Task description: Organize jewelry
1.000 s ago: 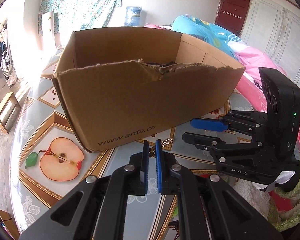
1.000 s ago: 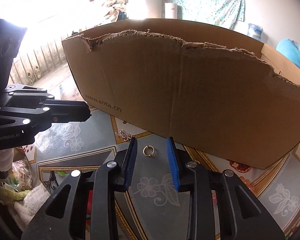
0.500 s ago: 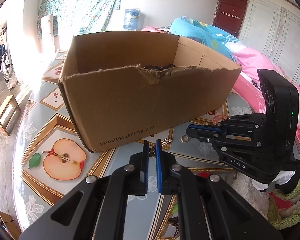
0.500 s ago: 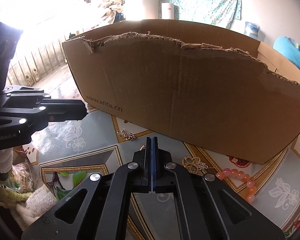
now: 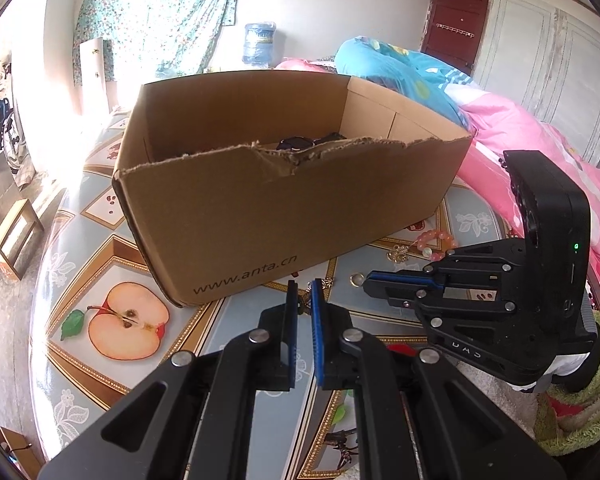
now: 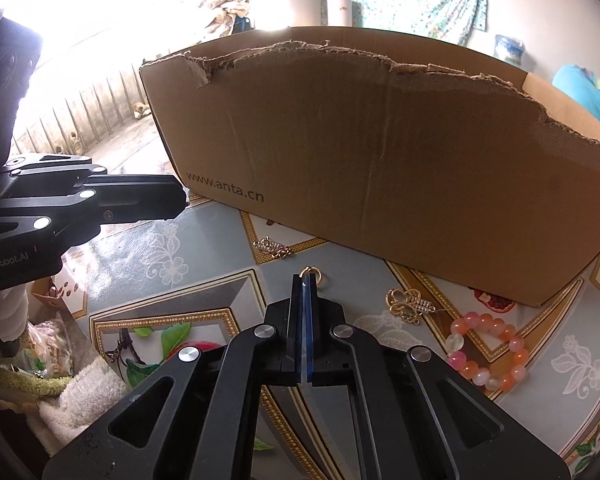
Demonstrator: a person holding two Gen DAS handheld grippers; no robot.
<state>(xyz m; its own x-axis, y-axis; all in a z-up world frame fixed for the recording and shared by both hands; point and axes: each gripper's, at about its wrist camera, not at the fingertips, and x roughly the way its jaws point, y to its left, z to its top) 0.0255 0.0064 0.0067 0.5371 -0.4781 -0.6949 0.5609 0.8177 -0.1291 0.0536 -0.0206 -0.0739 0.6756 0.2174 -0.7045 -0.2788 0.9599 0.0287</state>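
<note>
My right gripper (image 6: 305,280) is shut, and a small gold ring (image 6: 314,274) sticks out from its tips, just above the table. In the left wrist view the ring (image 5: 356,279) sits at the right gripper (image 5: 366,280) tip. My left gripper (image 5: 304,289) is shut to a thin slit with nothing in it, and it hovers to the left (image 6: 182,200). A short gold chain (image 6: 272,246) lies on the table below it. A gold pendant (image 6: 406,304) and a pink bead bracelet (image 6: 488,352) lie to the right. Behind them stands the open cardboard box (image 6: 380,152), with dark items (image 5: 304,143) inside.
The box has torn top edges and stands on a glass-topped table (image 5: 112,240) printed with fruit. A towel (image 6: 80,392) lies at the table's near edge. Pink and blue bedding (image 5: 520,132) lies beyond the box on the right.
My right gripper's jaws were open around the gold ring and have closed on it. The left gripper has kept its narrow gap and its place.
</note>
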